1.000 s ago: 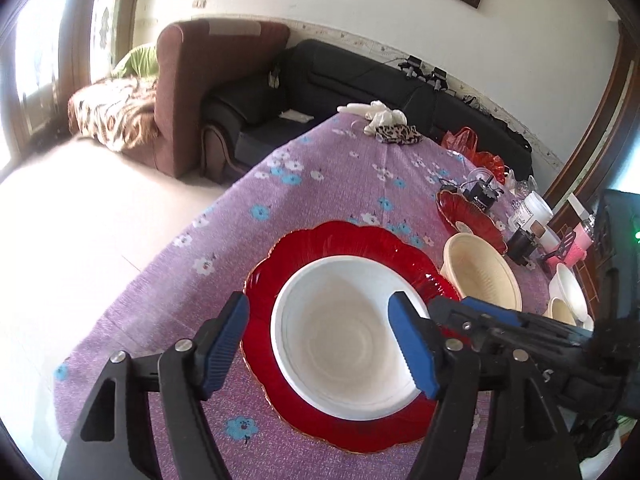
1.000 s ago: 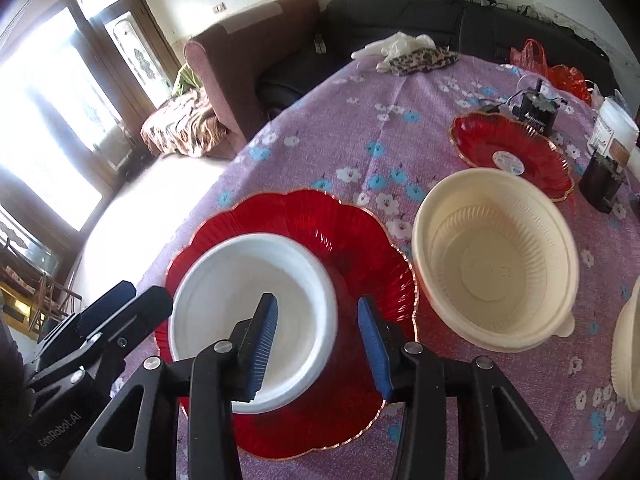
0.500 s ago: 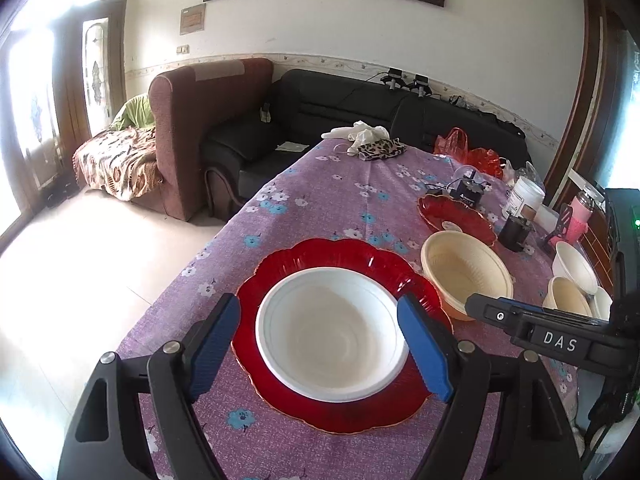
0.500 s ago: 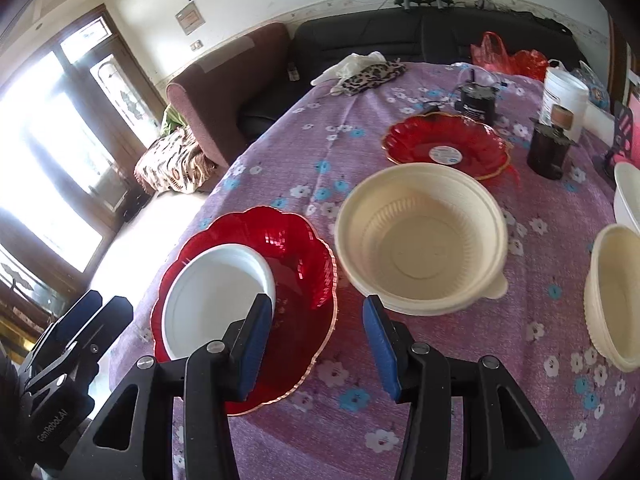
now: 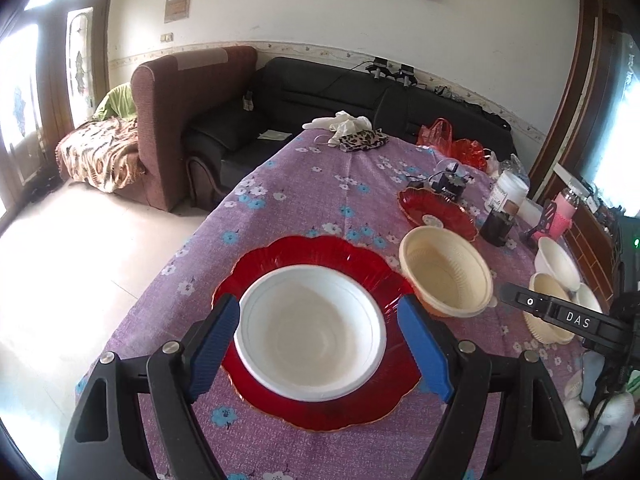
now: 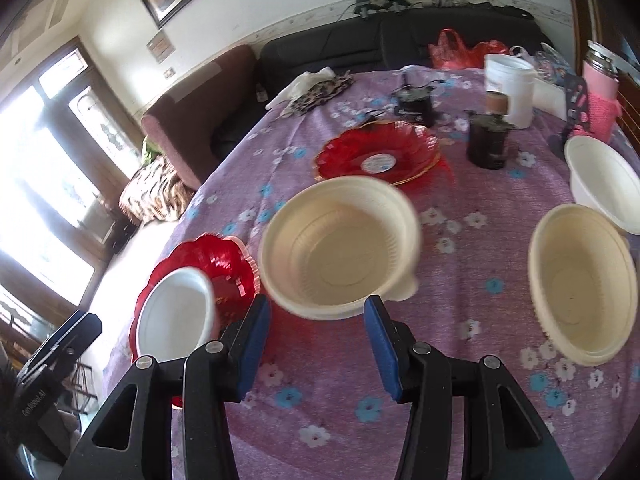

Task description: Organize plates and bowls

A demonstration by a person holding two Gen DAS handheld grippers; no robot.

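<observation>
- Purple flowered cloth covers the counter (image 5: 320,184), with a black sofa (image 5: 340,92) and a brown armchair (image 5: 180,92) past its far edge.
- Near the counter's near-left corner lies a red plate (image 5: 320,252), and a white bowl (image 5: 310,330) sits inside it.
- The left gripper (image 5: 316,348) hangs over that bowl with its jaws spread wider than the bowl's rim, one blue pad on each side, touching nothing.
- Just right of the red plate stands a cream bowl (image 6: 340,244), rim up, alone on the cloth.
- The right gripper (image 6: 318,346) points at the near rim of this cream bowl; its jaws are released, and only cloth shows between them.
- Behind the cream bowl, toward the far edge, lies a second red plate (image 6: 380,152) with a label in its middle.
- Toward the right edge sit another cream bowl (image 6: 580,280) and, behind it, another white bowl (image 6: 604,184), close together.
- A dark jar (image 6: 486,142), a white tub (image 6: 510,88) and a pink bottle (image 6: 600,92) stand along the far-right part.
</observation>
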